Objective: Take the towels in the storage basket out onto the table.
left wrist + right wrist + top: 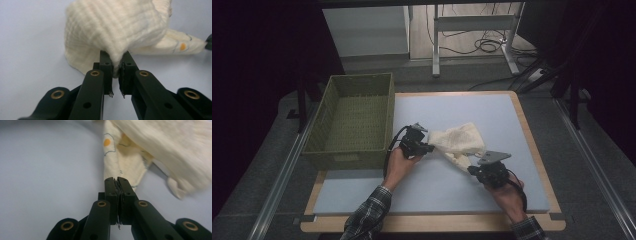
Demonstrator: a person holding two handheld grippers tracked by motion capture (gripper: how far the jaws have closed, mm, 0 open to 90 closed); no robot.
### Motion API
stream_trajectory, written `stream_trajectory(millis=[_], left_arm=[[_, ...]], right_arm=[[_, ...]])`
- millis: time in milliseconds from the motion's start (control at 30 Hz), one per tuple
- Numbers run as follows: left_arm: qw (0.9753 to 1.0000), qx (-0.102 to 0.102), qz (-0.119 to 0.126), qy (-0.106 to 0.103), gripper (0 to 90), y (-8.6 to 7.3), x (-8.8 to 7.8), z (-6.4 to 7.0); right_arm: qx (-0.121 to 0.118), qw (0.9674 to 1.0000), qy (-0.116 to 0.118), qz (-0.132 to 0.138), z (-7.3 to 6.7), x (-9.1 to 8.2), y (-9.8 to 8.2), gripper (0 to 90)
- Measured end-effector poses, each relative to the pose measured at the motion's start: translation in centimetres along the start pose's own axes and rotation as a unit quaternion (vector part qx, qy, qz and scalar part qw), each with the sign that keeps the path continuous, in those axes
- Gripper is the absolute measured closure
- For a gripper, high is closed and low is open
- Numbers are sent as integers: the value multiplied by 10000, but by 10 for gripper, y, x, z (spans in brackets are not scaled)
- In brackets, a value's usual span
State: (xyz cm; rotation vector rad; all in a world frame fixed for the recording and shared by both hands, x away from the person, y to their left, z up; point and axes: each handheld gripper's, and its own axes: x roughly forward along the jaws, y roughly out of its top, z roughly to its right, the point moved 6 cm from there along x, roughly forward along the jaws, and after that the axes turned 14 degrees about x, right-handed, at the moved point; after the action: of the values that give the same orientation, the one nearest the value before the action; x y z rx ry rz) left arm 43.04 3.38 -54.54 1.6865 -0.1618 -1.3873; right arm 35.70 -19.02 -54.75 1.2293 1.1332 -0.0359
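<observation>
Table: a wood-edged table [532, 150] with a pale blue mat [432, 185] on top.
Basket: a green woven basket [354, 120] sits at the mat's left edge, just beside the left hand.
Cloth: a cream cloth [459, 142] lies bunched on the mat near its middle, stretched between both tools.
Left gripper: the left gripper [117, 71] is clamped on a cloth fold.
Right gripper: the right gripper [117, 182] pinches a printed corner of the cloth, jaws pressed together.
</observation>
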Motion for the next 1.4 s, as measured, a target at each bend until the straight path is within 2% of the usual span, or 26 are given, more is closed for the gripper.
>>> stream_trajectory(millis=[233, 333, 500, 600, 667, 700, 767, 833, 867, 900, 967, 1067, 1200, 1400], left_arm=[[10000, 6, 27, 33, 828, 5, -4, 2], [10000, 30, 62, 59, 828, 10, -9, 5], [10000, 46, 8, 80, 844, 12, -22, 12], [9999, -91, 42, 49, 843, 11, -29, 13], [9996, -261, -66, -45, 831, 6, -28, 12], [9995, -279, -155, -44, 824, 2, -25, 11], [9985, -374, -383, -91, 790, -6, -16, 10], [9975, -442, -540, -97, 711, -12, -8, 8], [9972, -444, -598, -48, 642, -15, -5, 6], [9972, -459, -596, -39, 582, -17, -3, 5], [9976, -456, -519, -35, 533, -17, -3, 5], [9984, -378, -409, 5, 503, -11, -8, 7], [9996, -98, -274, 31, 494, 4, -17, 12], [9993, 228, -279, -67, 478, 28, -17, 24]], right_arm=[[403, 9990, -180, 43, 33, -28, -24, 874], [538, 9982, -241, 103, 43, -42, -30, 874], [625, 9971, -403, 169, 54, -63, -36, 873], [617, 9968, -467, 214, 56, -73, -37, 873], [630, 9965, -493, 233, 58, -78, -38, 872], [680, 9963, -486, 214, 59, -79, -39, 871], [739, 9960, -471, 143, 62, -75, -44, 869], [787, 9958, -459, 29, 63, -69, -50, 866], [820, 9956, -444, -18, 64, -66, -53, 862], [838, 9956, -425, -49, 64, -64, -55, 853], [865, 9954, -418, -53, 65, -64, -58, 817], [895, 9952, -397, 22, 66, -69, -56, 768], [955, 9947, -361, 126, 69, -74, -52, 742], [968, 9948, -285, 132, 68, -70, -49, 710]])
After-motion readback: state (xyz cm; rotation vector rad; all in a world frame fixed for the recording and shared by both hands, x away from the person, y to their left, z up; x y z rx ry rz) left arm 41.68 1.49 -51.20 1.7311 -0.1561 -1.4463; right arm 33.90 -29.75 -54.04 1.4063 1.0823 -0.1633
